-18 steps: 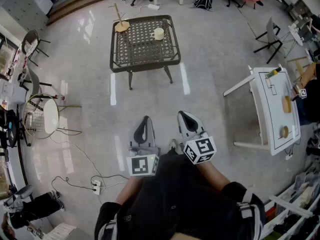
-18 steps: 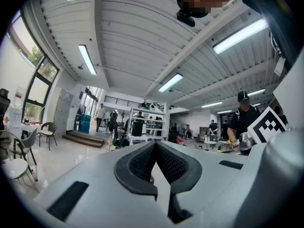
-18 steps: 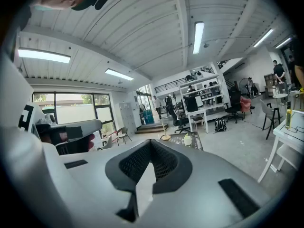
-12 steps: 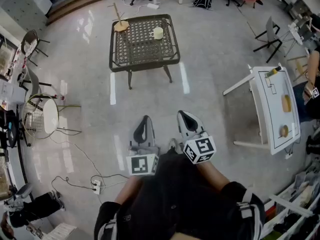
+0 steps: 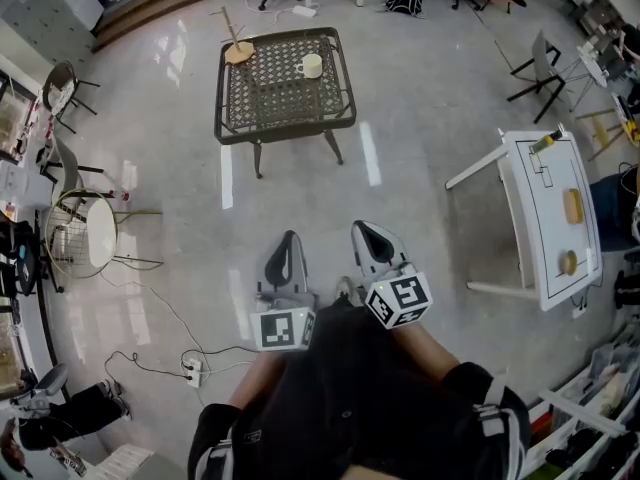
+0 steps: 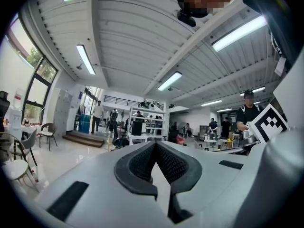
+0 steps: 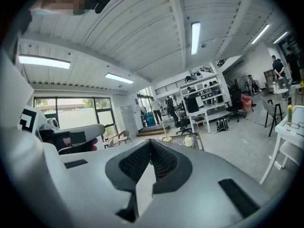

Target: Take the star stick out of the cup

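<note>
A black lattice table (image 5: 285, 113) stands far ahead on the floor. At its far left corner a thin stick (image 5: 232, 28) rises tilted out of a tan round holder (image 5: 240, 53); its top is too small to make out. A cream mug (image 5: 313, 65) sits to the right of it. In the right gripper view the stick (image 7: 164, 126) and the mug (image 7: 188, 141) show small beyond the jaws. My left gripper (image 5: 290, 240) and right gripper (image 5: 362, 230) are held side by side close to the body, far from the table. Both are shut with nothing between them.
A white table (image 5: 545, 218) with a bottle and small items stands at the right. A round wire chair (image 5: 85, 233) is at the left. A power strip with cables (image 5: 190, 371) lies on the floor near my left side. Office chairs and a bag stand beyond the lattice table.
The view has shifted a little, so the lattice table sits slightly higher and further left. A person's arm at the right edge has gone from view. Both grippers stay as they were.
</note>
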`<state>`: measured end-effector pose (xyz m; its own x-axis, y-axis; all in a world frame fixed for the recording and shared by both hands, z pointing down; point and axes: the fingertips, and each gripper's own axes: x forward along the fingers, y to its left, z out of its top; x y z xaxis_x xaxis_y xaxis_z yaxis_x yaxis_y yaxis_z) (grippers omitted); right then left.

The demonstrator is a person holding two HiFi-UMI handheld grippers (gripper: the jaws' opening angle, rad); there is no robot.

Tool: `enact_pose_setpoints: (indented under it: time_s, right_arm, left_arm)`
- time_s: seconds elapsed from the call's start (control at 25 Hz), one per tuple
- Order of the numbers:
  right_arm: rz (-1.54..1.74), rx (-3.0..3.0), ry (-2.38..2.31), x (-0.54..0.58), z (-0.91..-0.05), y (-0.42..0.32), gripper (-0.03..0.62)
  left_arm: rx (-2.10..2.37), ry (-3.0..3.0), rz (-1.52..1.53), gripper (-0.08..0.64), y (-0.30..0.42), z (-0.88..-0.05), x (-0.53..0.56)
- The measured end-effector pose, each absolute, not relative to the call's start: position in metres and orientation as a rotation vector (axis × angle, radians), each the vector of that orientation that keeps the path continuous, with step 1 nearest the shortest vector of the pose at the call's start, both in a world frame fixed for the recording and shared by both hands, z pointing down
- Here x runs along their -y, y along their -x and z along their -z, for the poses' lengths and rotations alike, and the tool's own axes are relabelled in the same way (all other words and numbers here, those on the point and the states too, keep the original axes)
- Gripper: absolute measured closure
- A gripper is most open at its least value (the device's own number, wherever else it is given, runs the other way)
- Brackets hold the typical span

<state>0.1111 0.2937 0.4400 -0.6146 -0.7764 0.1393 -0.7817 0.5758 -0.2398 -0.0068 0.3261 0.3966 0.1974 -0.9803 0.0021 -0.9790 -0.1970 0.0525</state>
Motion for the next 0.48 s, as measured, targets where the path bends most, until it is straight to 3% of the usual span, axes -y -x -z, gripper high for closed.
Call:
enact_pose_setpoints:
  time_s: [0.48]
  right_arm:
    - [-0.441,2.794,-1.329,-0.274,-0.452,-0.143,0.581]
  left_arm:
    - [1.991,-2.368,0.029,0.545,-0.026,-0.403,-0.311]
